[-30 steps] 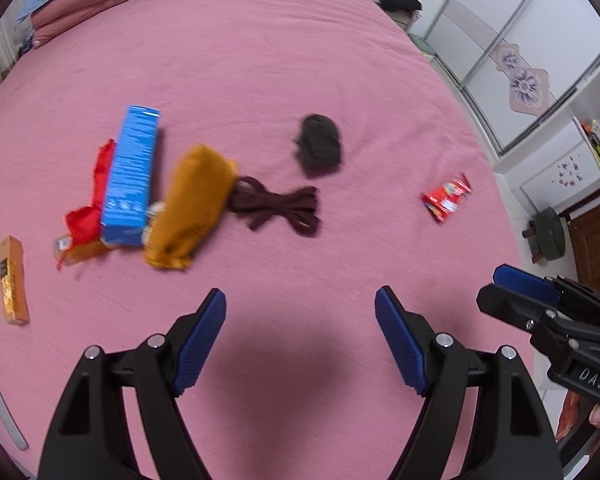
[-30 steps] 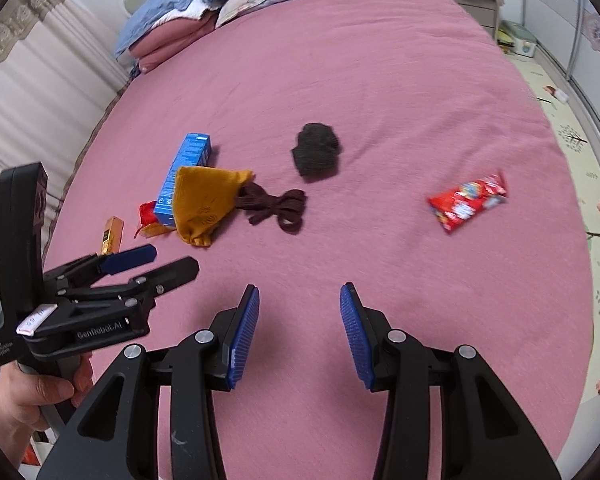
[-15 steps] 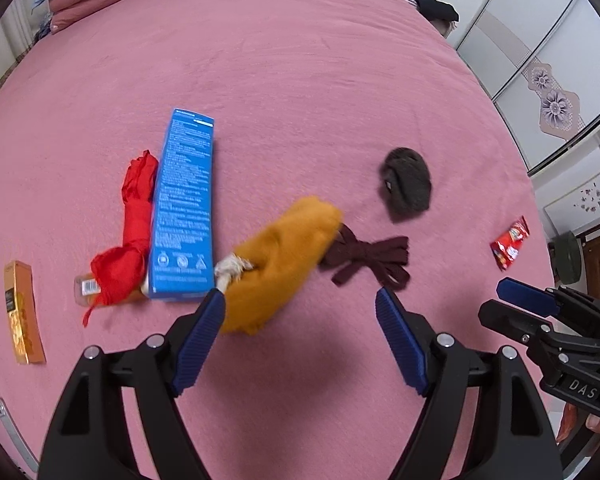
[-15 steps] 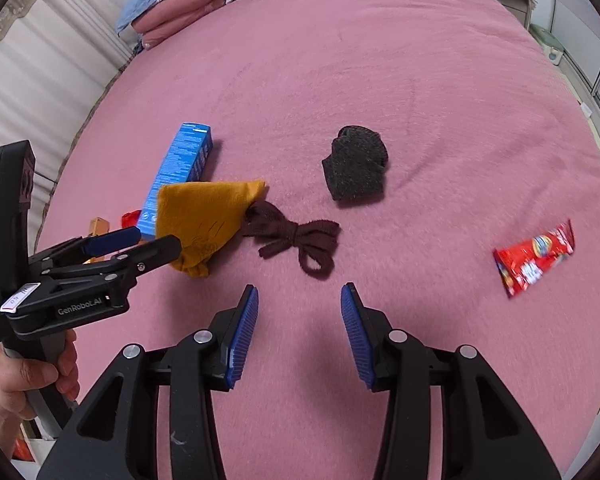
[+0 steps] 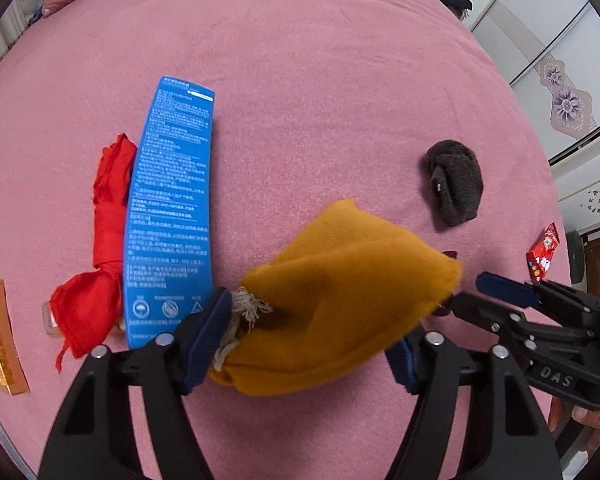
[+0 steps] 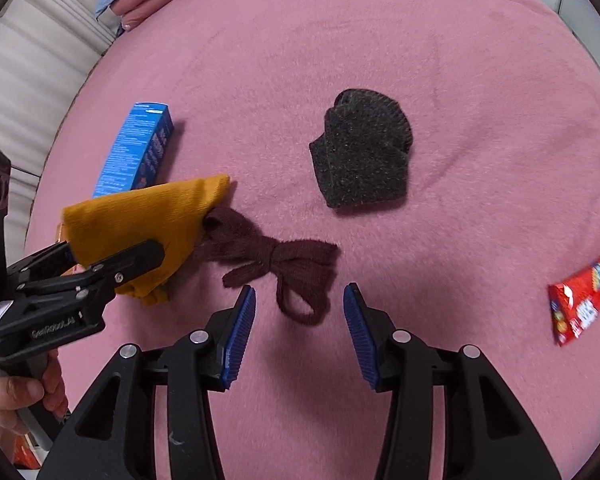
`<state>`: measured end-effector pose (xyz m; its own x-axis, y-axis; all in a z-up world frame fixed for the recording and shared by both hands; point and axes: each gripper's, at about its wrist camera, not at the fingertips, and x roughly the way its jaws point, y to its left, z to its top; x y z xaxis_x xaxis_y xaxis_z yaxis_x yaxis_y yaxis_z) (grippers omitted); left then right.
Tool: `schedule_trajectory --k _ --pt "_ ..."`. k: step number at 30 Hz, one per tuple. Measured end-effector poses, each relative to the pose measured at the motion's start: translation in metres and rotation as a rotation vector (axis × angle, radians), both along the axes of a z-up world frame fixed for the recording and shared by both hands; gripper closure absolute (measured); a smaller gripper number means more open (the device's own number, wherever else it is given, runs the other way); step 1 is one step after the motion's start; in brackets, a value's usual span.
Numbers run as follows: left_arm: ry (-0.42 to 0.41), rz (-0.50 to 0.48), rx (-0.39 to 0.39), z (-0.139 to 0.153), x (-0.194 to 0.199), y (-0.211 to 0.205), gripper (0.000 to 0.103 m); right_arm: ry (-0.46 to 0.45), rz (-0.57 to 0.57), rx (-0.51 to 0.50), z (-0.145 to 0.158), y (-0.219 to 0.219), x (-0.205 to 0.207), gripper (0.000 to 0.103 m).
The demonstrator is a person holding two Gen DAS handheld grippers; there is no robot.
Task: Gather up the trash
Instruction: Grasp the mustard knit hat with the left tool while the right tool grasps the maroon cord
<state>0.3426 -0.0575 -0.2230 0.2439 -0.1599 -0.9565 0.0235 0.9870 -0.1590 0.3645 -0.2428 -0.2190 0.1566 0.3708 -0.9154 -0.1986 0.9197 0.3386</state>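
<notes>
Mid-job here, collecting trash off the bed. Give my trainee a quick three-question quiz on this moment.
1. True or false: the left gripper has its fingers either side of the mustard cloth.
2. What lies just ahead of the right gripper? A) blue box B) maroon knotted cloth C) red snack wrapper
3. Which item touches the blue box's left side in the left wrist view?

Key: 1 true; 2 B; 3 the red cloth.

A mustard sock [image 5: 340,292] lies between the left tongs; a grey sock [image 6: 362,154] and maroon sock [image 6: 276,260] lie ahead of the right tongs.
</notes>
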Motion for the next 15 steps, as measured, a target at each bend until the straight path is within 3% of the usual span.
schedule_trajectory --k 7,11,12,15 --pt "0.001 -0.009 0.008 -0.006 0.01 0.0 0.05 0.033 -0.019 0.002 -0.02 0.005 0.02 0.056" --pt "0.003 0.001 -0.015 -0.005 0.013 0.004 0.074 0.041 -0.013 0.035 -0.022 0.008 0.023 0.078" --pt "0.0 0.003 -0.013 -0.004 0.013 0.004 0.076 0.033 -0.011 0.03 -0.02 0.007 0.021 0.089" --pt "-0.002 0.004 -0.026 -0.002 0.009 0.003 0.082 0.015 0.003 0.025 -0.012 0.006 0.013 0.094"
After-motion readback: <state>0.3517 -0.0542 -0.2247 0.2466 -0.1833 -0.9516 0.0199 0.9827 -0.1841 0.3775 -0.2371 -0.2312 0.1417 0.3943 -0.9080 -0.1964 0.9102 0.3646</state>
